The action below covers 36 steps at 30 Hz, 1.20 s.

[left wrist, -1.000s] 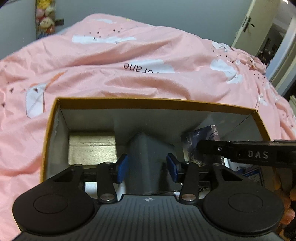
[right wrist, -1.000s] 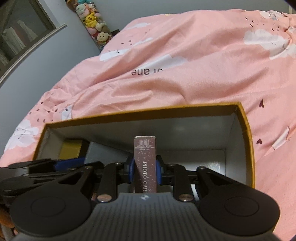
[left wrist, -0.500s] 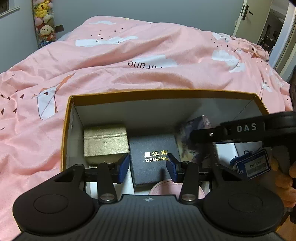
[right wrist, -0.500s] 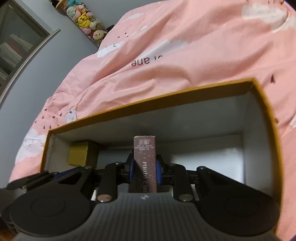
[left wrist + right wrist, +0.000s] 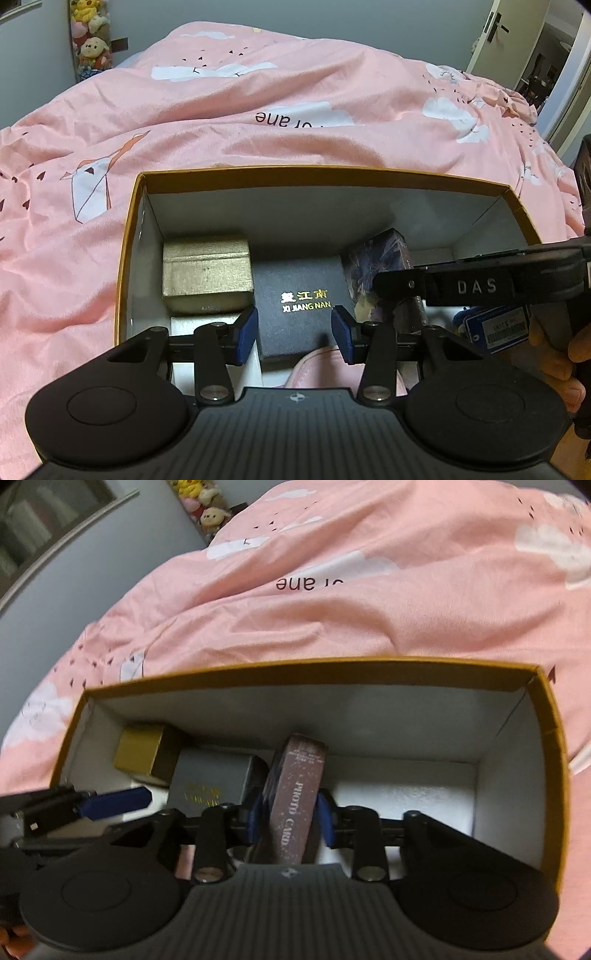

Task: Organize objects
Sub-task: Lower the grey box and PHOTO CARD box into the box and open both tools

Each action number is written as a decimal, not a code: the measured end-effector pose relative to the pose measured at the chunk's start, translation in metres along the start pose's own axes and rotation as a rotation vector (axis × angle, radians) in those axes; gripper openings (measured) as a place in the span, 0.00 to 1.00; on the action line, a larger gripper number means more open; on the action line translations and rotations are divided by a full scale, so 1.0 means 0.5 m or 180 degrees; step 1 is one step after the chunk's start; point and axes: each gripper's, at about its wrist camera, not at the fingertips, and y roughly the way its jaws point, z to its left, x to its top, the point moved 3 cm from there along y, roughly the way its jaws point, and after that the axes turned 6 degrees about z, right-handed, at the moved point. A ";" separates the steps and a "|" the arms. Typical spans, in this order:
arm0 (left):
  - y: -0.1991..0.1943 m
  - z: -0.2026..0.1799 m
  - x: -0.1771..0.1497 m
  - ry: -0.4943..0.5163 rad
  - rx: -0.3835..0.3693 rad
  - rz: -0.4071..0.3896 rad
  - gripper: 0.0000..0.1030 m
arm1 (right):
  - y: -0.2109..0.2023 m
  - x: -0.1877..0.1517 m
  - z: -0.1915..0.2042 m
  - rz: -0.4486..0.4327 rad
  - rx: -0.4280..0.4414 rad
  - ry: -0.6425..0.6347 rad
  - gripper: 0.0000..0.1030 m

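Observation:
An orange-rimmed cardboard box (image 5: pixel 317 171) sits open on the pink bed. Inside it lie a gold box (image 5: pixel 207 275), a black box (image 5: pixel 299 299) with gold lettering, and a dark "PHOTO CARD" box (image 5: pixel 299 794) standing on end and leaning left. My right gripper (image 5: pixel 290 821) straddles the photo card box. Its jaws are opening and the blue pads (image 5: pixel 327 823) stand just off the box's sides. My left gripper (image 5: pixel 293 334) hovers open over the black box with nothing between its pads. A pink item (image 5: pixel 321 369) lies under it, mostly hidden.
The box's right half (image 5: pixel 406 797) shows bare white floor. A pink duvet (image 5: pixel 258 110) surrounds the box. A hand (image 5: pixel 554 354) and a blue tag (image 5: pixel 495 326) are at the right edge. Plush toys (image 5: pixel 92 37) hang at the far left; a door (image 5: pixel 495 33) is far right.
The right gripper's jaws have parted from the photo card box, which now leans left inside the big box. The left gripper has pulled back, so more of the box's contents show.

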 end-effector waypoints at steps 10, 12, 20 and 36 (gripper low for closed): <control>-0.013 -0.004 -0.001 0.0005 -0.0018 -0.0009 0.50 | -0.019 -0.023 0.000 0.0253 -0.0228 -0.0478 0.38; -0.013 -0.004 0.000 0.0002 -0.0006 -0.0006 0.50 | -0.014 -0.026 -0.003 0.0315 -0.0245 -0.0516 0.38; -0.010 -0.002 -0.001 -0.0003 0.0005 0.0018 0.50 | 0.007 -0.027 -0.003 0.0361 -0.0155 -0.0516 0.25; -0.017 -0.005 -0.005 -0.0026 -0.0025 0.0025 0.53 | -0.006 -0.023 0.022 0.0244 -0.0198 -0.0614 0.24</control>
